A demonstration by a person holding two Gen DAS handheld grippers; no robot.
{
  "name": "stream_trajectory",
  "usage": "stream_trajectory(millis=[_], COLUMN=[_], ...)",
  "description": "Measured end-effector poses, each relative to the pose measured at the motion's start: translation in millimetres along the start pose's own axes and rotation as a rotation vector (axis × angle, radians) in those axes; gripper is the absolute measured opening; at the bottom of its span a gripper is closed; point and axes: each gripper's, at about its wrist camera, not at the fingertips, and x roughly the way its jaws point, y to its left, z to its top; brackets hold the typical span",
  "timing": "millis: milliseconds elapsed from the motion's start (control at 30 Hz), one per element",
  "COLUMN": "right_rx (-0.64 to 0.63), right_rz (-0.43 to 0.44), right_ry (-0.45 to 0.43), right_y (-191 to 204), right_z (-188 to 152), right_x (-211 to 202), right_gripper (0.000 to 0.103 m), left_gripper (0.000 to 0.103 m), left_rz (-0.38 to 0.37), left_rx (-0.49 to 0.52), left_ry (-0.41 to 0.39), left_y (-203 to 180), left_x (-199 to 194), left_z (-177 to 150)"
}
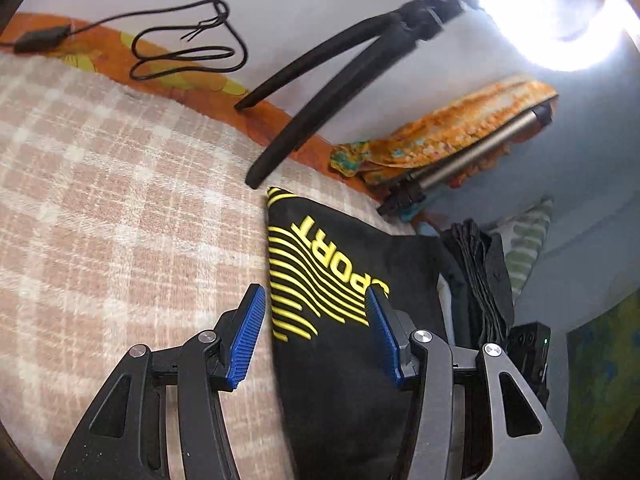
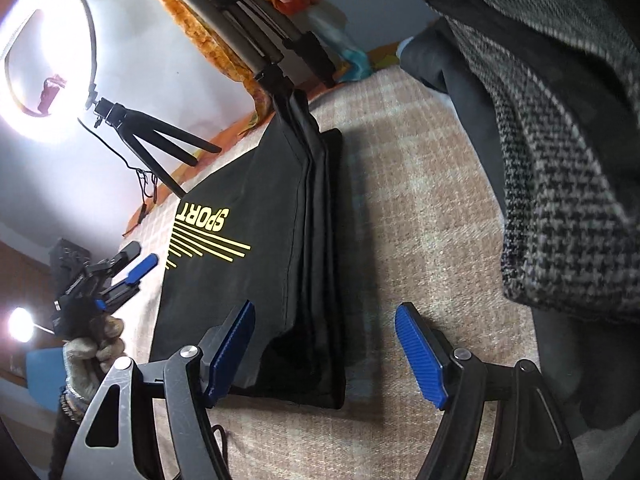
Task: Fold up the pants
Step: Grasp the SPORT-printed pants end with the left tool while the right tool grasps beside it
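Folded pants point(image 2: 256, 264) lie beneath both open grippers point(image 1: 316, 320) point(image 2: 324, 344).

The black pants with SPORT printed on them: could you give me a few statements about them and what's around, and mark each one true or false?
1. The black pants lie folded on a checked blanket. True.
2. The lettering on the pants is red. False: it is yellow, with yellow stripes beside it.
3. The right gripper is clamped shut on the pants. False: its fingers stand apart, with the folded edge between them.
4. A ring light on a small tripod shines at the blanket's far edge. True.
5. The left gripper has its blue fingers apart over the pants. True.
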Motion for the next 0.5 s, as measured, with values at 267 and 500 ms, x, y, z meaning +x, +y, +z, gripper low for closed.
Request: stream_trajectory(millis=[267, 500], right_rx=[-0.013, -0.054], right_rz=[0.037, 0.068], right_ry=[0.003, -0.02], right_y=[0, 7], right_z=[0, -5], right_x=[10, 18], right_gripper=[0.077, 0.069], left_gripper=[0.05, 0.05], left_rz=[0.002, 0.031], left_rx=[-0.001, 0.007], left_ry=[0.023, 0.011], left_y=[8, 7], left_x=[21, 27], left_z=[8, 18])
